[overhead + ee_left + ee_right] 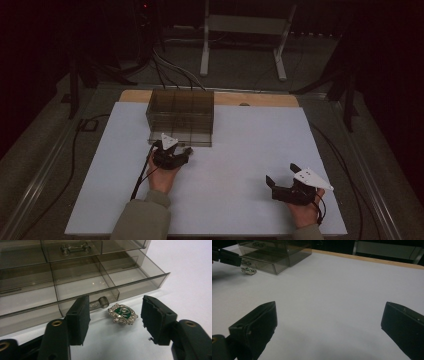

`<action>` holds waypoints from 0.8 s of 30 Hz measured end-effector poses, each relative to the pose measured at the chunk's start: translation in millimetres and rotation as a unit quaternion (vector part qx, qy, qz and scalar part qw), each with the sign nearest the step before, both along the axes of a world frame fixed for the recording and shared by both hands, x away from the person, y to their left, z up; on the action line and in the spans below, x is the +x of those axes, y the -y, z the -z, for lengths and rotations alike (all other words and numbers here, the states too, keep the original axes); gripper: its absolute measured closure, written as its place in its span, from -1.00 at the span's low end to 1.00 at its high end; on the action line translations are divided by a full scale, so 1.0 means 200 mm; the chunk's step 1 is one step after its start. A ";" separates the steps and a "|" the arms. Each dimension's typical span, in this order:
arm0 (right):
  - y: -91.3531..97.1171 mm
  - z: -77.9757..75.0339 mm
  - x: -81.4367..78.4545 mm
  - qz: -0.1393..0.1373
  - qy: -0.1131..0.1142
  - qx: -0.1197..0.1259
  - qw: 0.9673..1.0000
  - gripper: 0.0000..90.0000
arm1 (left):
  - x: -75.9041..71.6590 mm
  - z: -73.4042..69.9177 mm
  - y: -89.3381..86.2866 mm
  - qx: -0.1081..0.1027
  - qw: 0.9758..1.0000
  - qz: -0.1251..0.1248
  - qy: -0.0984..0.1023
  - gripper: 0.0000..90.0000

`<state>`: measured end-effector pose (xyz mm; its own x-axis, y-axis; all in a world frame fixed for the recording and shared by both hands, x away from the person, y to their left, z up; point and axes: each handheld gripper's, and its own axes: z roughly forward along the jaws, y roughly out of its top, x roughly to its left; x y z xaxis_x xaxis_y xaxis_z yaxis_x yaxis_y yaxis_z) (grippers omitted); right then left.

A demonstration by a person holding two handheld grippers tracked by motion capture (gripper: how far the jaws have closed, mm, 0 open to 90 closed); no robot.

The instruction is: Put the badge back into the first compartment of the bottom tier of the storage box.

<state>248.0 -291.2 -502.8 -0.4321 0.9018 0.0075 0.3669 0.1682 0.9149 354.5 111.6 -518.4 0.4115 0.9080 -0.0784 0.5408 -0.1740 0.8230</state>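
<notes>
Step in hand: pickup of the brooch point(122, 314), which lies flat on the desk point(240, 150) just in front of the open bottom drawer point(140, 281) of the smoked-plastic drawer box point(181, 116). The left hand-held gripper point(115, 317) is held low and angled toward the drawer front, jaws apart and straddling the brooch without contact. Next move, by judgement: lower, centre, then close on its edges. The right hand-held gripper point(282, 181) rests open on the desk, well apart.

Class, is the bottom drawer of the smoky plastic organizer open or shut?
Open: the bottom drawer juts out from the organizer, its empty compartments exposed.
</notes>
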 end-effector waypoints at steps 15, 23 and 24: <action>0.00 0.00 0.00 0.000 0.000 0.000 1.000 -0.98 | 0.01 0.04 0.04 0.044 0.999 -0.004 -0.018 0.08; 0.00 0.00 0.00 0.000 0.000 -0.002 1.000 -0.98 | 0.01 0.04 0.05 0.049 0.999 0.001 -0.024 0.13; 0.00 0.00 0.00 0.000 0.000 -0.002 1.000 -0.98 | 0.01 0.04 0.05 0.049 0.998 0.003 -0.027 0.14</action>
